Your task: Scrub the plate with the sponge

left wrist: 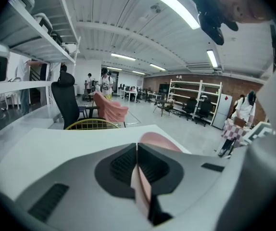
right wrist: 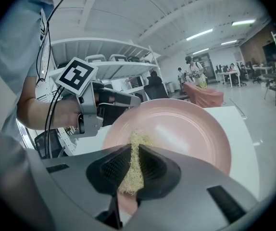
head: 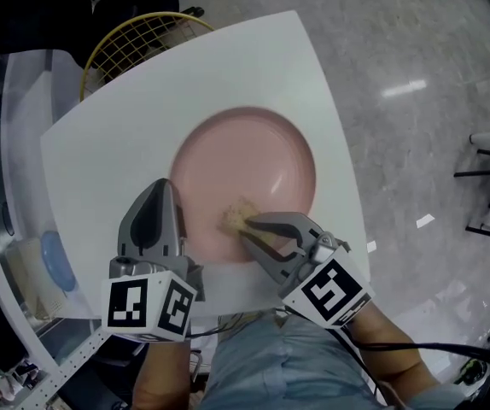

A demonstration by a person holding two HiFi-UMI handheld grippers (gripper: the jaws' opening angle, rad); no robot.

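A pink plate (head: 253, 165) is sitting at the middle of a white table (head: 117, 139). The left gripper (head: 165, 193) is pinching the plate's near-left rim, jaws closed tight on its thin edge. The right gripper (head: 250, 223) is squeezing a tan fibrous sponge (head: 237, 215) and pressing it onto the plate's near part. Scrubbing looks under way. Next, the sponge probably needs sweeping toward the far side while the left gripper is steadying the plate.

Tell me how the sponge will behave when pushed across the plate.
Probably soft: the sponge looks squeezed thin between the right tool's jaws. Its fibrous surface likely drags, not slips. The plate, pinched at its rim by the left tool, should hold.
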